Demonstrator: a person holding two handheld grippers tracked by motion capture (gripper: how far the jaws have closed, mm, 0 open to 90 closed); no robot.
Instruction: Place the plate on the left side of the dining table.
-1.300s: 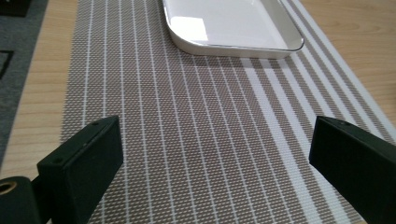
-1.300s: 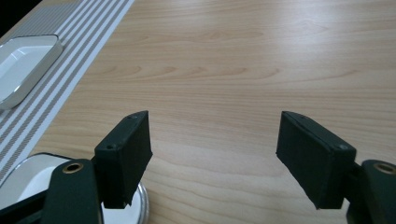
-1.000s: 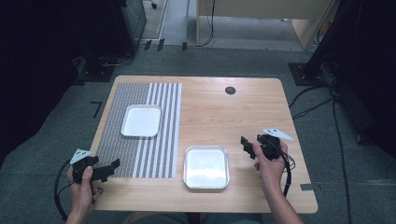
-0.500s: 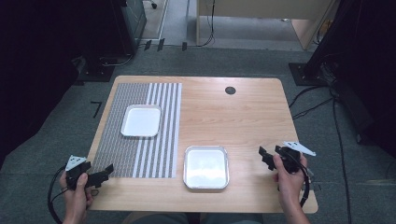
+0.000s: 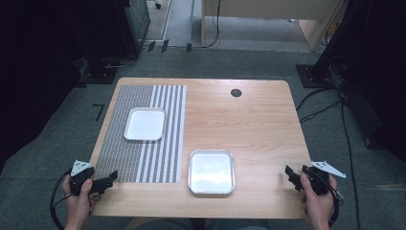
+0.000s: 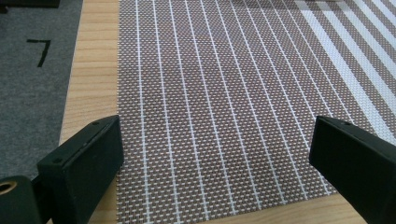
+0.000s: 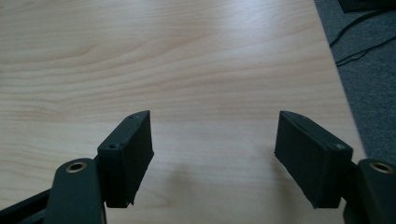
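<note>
My left gripper (image 5: 109, 178) hovers at the table's near left corner, over the front edge of a striped woven placemat (image 5: 143, 132); its jaws stand wide apart with nothing between them (image 6: 215, 154). At the near right corner my right gripper (image 5: 290, 174) is held by a hand, open and empty above bare wood (image 7: 212, 144). A white square tray (image 5: 144, 124) rests on the placemat. A second, metal-rimmed square tray (image 5: 211, 171) lies on the wood near the front middle, and I see nothing in either tray.
The wooden table (image 5: 249, 124) has a round cable hole (image 5: 236, 92) near its far edge. Grey carpet surrounds it, with cables (image 5: 325, 105) on the right, a desk leg at the back and a black tape mark (image 5: 99, 111) on the left floor.
My right gripper has moved away from the metal-rimmed tray, right and toward me, to the table's near right corner. The left gripper has drifted slightly left and toward me. Both stayed open.
</note>
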